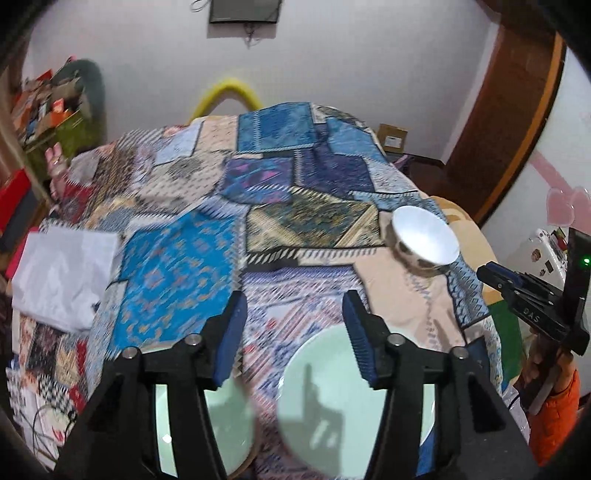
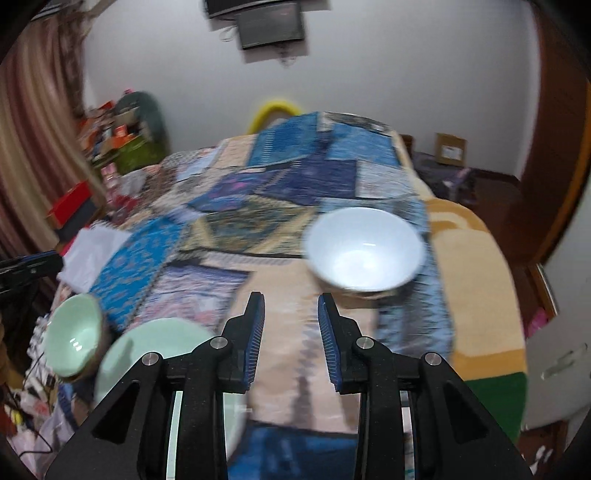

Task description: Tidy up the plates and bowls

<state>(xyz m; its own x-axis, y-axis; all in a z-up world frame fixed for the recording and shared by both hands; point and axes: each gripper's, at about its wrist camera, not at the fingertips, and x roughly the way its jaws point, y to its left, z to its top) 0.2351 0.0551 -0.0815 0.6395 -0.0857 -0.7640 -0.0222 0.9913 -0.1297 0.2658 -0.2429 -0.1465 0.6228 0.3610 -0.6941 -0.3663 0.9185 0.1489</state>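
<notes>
Left hand-held gripper (image 1: 293,328): jaws apart, nothing between them, above two pale green ceramic bowls (image 1: 332,402) on the patchwork-quilted bed (image 1: 177,240). Right hand-held gripper (image 2: 291,332): narrow gap, empty. White ceramic bowl (image 2: 364,249) sits apart, further up the bed.

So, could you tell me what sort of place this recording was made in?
Most likely a bedroom at home: the bowls sit on a bed under a patchwork quilt, a screen hangs on the wall, and a curtain covers one side.
</notes>
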